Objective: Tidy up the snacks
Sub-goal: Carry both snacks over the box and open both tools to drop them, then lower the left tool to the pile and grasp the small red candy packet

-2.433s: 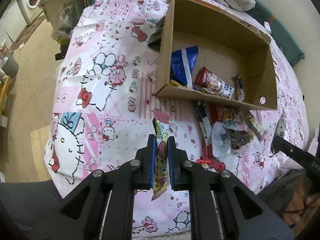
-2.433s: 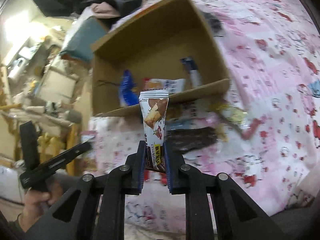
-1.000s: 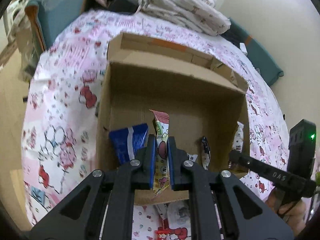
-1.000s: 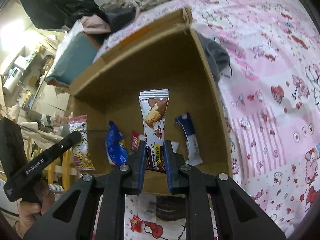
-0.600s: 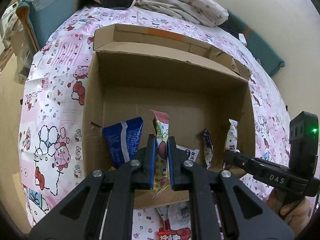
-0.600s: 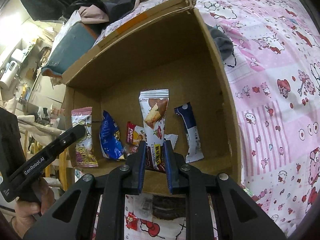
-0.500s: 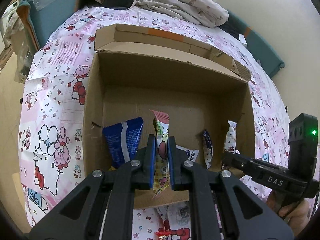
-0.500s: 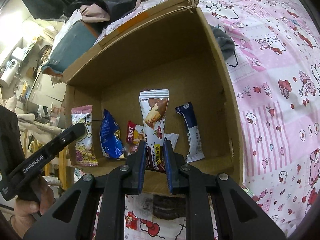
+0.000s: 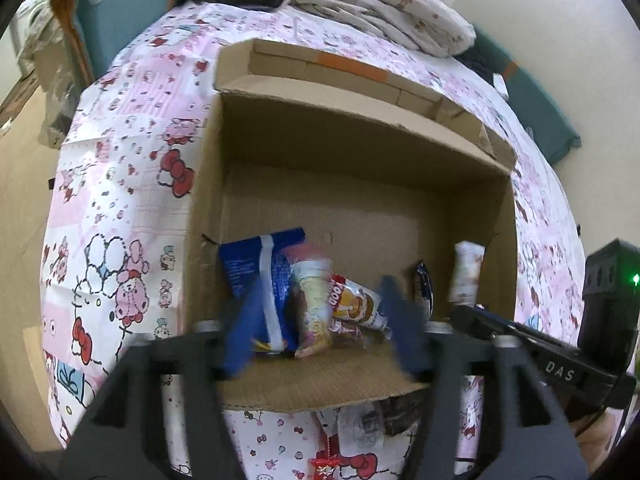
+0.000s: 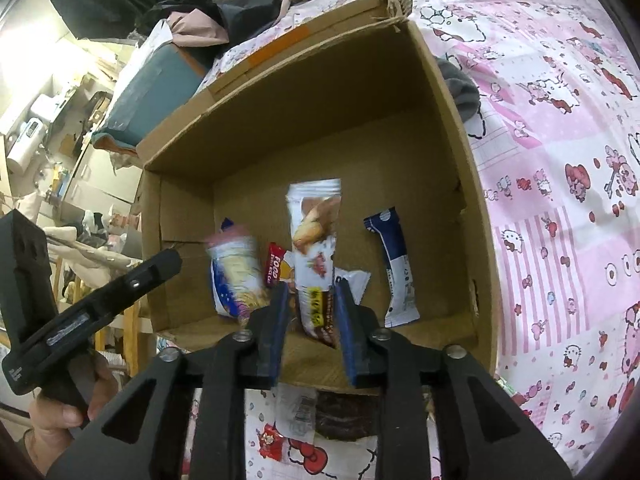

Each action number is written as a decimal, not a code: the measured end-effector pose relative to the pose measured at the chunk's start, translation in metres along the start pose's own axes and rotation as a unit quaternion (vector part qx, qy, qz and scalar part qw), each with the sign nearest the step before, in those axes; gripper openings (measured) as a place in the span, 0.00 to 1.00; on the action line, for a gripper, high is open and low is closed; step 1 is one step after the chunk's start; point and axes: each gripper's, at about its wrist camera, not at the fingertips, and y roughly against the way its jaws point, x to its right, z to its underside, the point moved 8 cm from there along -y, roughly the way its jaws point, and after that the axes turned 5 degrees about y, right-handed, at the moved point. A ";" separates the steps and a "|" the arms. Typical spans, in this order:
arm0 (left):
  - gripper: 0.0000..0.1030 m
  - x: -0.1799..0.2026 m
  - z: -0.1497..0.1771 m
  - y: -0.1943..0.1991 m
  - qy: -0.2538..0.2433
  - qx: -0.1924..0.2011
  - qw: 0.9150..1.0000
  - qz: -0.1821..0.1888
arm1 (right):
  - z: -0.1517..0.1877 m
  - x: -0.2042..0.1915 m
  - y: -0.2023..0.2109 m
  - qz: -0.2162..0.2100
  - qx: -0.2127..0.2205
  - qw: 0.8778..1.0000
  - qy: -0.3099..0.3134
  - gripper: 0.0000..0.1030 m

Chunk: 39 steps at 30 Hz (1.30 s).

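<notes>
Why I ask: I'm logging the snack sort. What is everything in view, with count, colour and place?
cardboard box: 1, brown, open, on the bedspread
bedspread: 1, pink-and-white cartoon print, under everything
blue packet: 1, blue with white stripe, box, left side
pink-topped packet: 1, pale, blurred, in box between left jaws
red-and-orange packet: 1, box, middle
navy-and-white bar: 1, box, right side
white packet: 1, brown picture, between right jaws
loose snacks: several, mixed, on bedspread before the box
left gripper: black, blue pads, jaws have just been opening, wide apart
right gripper: black, blue pads, jaws have just been opening, pads off the packet
hand: 1, holding left gripper's handle
</notes>
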 end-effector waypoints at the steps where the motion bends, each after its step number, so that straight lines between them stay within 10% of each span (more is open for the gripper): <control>1: 0.76 -0.002 -0.001 0.001 0.004 0.003 1.000 -0.003 | -0.001 0.000 0.001 -0.001 0.003 1.000 -0.002 0.55; 3: 0.77 -0.003 -0.003 0.003 0.005 0.005 1.000 -0.004 | -0.004 -0.001 0.005 -0.007 0.015 1.000 -0.006 0.70; 19: 0.77 -0.014 0.016 0.029 0.011 -0.005 1.000 -0.005 | 0.003 0.006 0.037 -0.017 0.049 0.998 -0.045 0.70; 30: 0.74 -0.037 0.105 0.024 0.042 -0.093 0.995 -0.018 | 0.038 0.015 0.059 -0.005 0.049 0.996 -0.073 0.70; 39: 0.40 -0.021 0.169 -0.011 -0.012 -0.168 0.985 -0.041 | 0.071 0.028 0.067 0.010 0.037 0.995 -0.095 0.70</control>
